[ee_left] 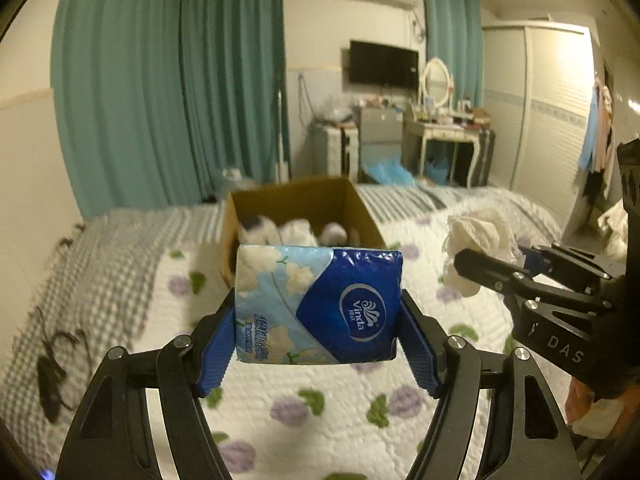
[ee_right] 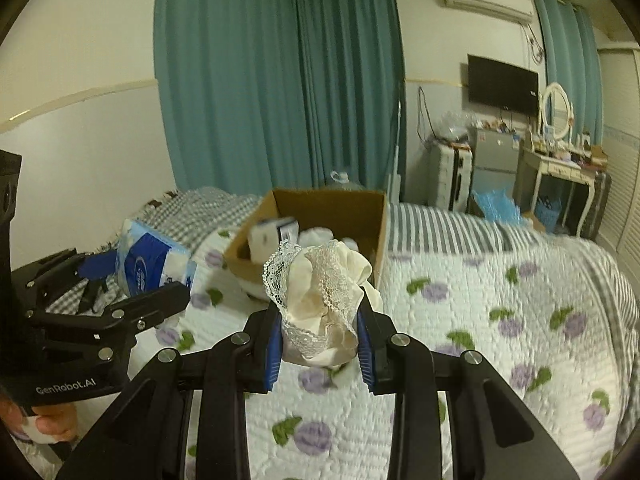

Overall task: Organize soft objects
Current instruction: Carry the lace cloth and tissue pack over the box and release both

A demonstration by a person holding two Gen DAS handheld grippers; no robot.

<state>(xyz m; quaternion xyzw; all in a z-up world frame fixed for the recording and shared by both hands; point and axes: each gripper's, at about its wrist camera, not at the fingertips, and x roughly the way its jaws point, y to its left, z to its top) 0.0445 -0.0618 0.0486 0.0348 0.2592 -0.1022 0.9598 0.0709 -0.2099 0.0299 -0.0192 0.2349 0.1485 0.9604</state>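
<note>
Both jaws clamped: left gripper (ee_left: 318,316) squeezing tissue pack (ee_left: 318,304); right gripper (ee_right: 320,344) pinching lace cloth (ee_right: 320,300).

Left gripper (ee_left: 318,308): held raised and level, both blue-padded fingers (ee_left: 218,346) pressed against the sides of a tissue pack (ee_left: 316,304), jaws fairly wide. Right gripper (ee_right: 320,332): raised alongside (to the right of the left unit), fingers (ee_right: 272,354) closed narrowly on a bunched lace cloth (ee_right: 320,300). A bare hand (ee_right: 52,426) grips the left handle.
</note>
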